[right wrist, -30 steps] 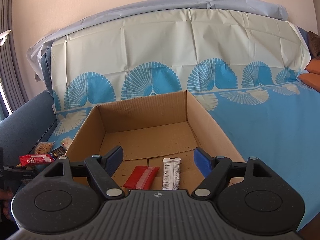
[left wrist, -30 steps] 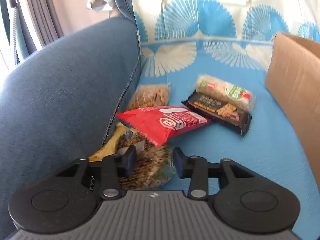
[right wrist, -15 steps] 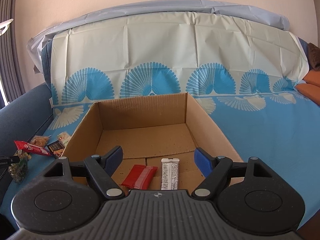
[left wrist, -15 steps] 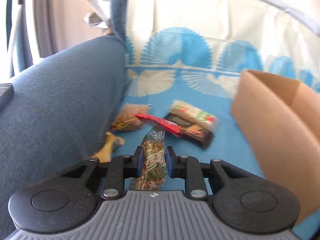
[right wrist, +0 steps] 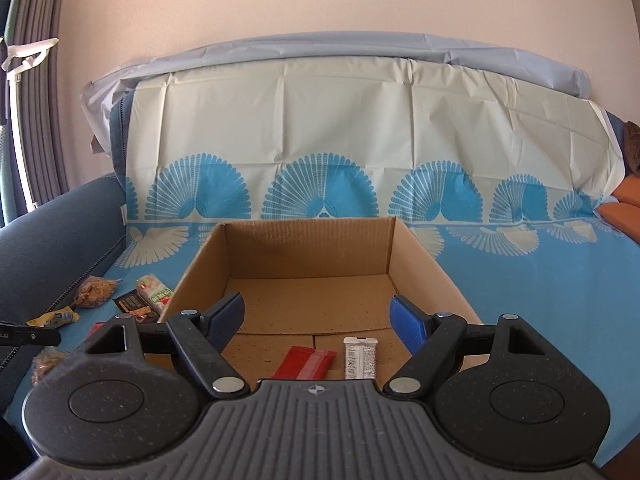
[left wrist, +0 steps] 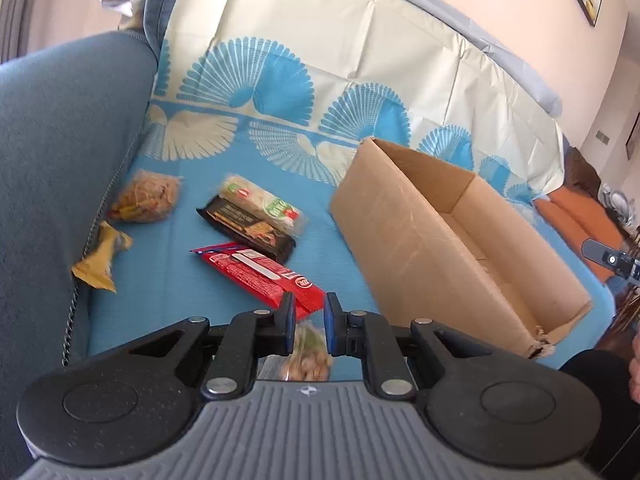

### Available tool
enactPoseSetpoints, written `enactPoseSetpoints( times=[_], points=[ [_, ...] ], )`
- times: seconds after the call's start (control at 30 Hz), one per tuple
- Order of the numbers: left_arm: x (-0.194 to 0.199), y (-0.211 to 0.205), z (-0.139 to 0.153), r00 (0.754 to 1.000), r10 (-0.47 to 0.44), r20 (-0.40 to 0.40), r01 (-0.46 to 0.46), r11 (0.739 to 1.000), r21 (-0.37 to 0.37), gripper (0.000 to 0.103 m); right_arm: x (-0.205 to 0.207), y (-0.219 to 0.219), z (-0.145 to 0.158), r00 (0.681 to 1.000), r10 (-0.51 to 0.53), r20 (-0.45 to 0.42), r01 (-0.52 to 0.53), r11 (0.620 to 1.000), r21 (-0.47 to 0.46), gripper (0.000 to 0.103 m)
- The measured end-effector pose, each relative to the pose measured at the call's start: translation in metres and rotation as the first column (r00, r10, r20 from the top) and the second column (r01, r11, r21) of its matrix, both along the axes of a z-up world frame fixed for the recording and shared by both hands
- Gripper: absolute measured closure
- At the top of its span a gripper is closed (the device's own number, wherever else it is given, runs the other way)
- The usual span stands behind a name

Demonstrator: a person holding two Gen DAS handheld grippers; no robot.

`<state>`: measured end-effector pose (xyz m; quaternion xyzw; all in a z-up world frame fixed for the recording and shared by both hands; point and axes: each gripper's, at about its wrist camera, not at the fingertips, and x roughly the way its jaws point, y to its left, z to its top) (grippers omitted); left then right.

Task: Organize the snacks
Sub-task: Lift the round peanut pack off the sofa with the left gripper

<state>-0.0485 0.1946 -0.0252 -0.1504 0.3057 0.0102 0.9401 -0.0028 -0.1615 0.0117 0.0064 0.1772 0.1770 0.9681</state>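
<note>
Clear nut bag (left wrist: pixel 306 354) now lifted in my pinching left gripper (left wrist: pixel 310 320), lower centre; box (right wrist: pixel 308 280) next; right gripper (right wrist: pixel 318 320) wide, empty.

Colour reference, positions relative to brown cardboard box (left wrist: pixel 404 236):

- Beneath box: sofa cover (left wrist: pixel 192 280), sky blue, with cream and blue fan motifs; cream upper part.
- Left of box: red packet (left wrist: pixel 260 276) with white stripe; black packet (left wrist: pixel 248 228) with orange print; pale wrapper (left wrist: pixel 264 204) with green and red labels; tan bag (left wrist: pixel 146 198); yellow wrapper (left wrist: pixel 100 262).
- Inside box: red bar (right wrist: pixel 306 362); white bar (right wrist: pixel 359 358) with black print.
- Far left: slate-blue sofa armrest (left wrist: pixel 60 152).
- Tools: black bodies, blue pads (right wrist: pixel 408 324).
</note>
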Motion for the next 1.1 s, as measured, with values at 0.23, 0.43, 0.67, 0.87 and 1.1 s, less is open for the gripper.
enactPoseSetpoints(
  times=[0.23, 0.43, 0.67, 0.87, 1.1],
  points=[
    [-0.004, 0.006, 0.002, 0.999, 0.051, -0.004, -0.051, 0.999, -0.019, 0.074, -0.013, 0.014, 0.002, 0.998, 0.047, 0.035, -0.046, 0.998, -0.031, 0.021],
    [-0.007, 0.012, 0.003, 0.996, 0.087, -0.001, -0.087, 0.995, -0.037, 0.067, -0.02, 0.03, 0.004, 0.993, 0.101, 0.058, -0.097, 0.993, -0.063, 0.021],
    [-0.003, 0.021, 0.0, 0.987, 0.151, -0.049, -0.153, 0.987, -0.038, 0.056, -0.029, 0.052, 0.0, 0.98, 0.179, 0.081, -0.171, 0.981, -0.096, 0.021],
    [0.027, 0.016, -0.017, 0.963, 0.153, -0.22, -0.148, 0.988, 0.042, 0.017, -0.031, 0.062, -0.005, 0.971, 0.227, 0.077, -0.216, 0.968, -0.127, 0.021],
    [0.055, 0.017, -0.043, 0.914, 0.18, -0.363, -0.155, 0.983, 0.096, 0.001, -0.029, 0.064, -0.007, 0.971, 0.231, 0.068, -0.219, 0.965, -0.144, 0.021]
  ],
)
